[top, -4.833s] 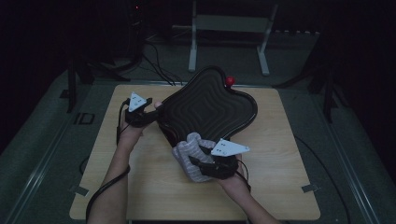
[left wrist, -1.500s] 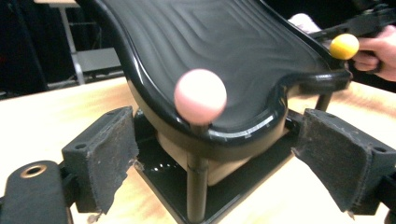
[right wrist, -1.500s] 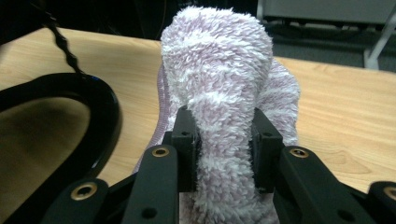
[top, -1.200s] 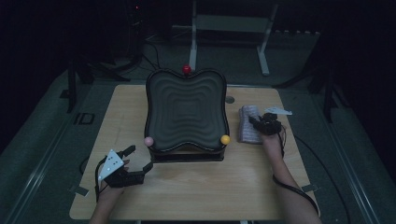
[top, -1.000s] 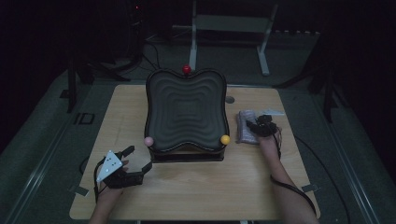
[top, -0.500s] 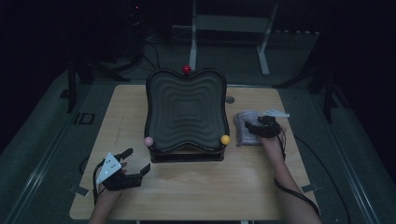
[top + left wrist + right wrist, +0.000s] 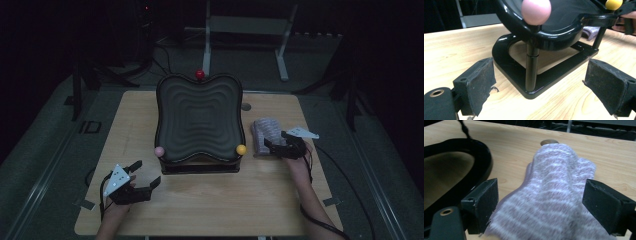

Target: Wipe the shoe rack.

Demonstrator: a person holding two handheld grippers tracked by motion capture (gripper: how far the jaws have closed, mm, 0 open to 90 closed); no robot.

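A black wavy tray (image 7: 200, 120) sits on its stand mid-table, with a red ball (image 7: 200, 74), a pink ball (image 7: 159, 151) and a yellow ball (image 7: 241, 149) on its corner posts. To its right a pink-and-white striped cloth (image 7: 264, 134) lies on the table. My right gripper (image 7: 270, 145) points at the cloth. Its jaws have just been opening and now stand wide, with the cloth (image 7: 554, 195) lying loose between the pads (image 7: 482, 203). My left gripper (image 7: 146, 173) is open near the front left, facing the stand's base (image 7: 544, 75) and the pink ball (image 7: 536, 11).
The wooden table (image 7: 210, 205) has bare room along its front and far left. A small round disc (image 7: 245, 106) is set in the tabletop behind the cloth. Cables trail from both grippers. Dark floor and metal stand legs (image 7: 282, 55) lie beyond the far edge.
The right jaws went from shut on the cloth to wide open, and that hand drew back toward the near edge. The cloth stayed on the table. The left gripper barely moved.
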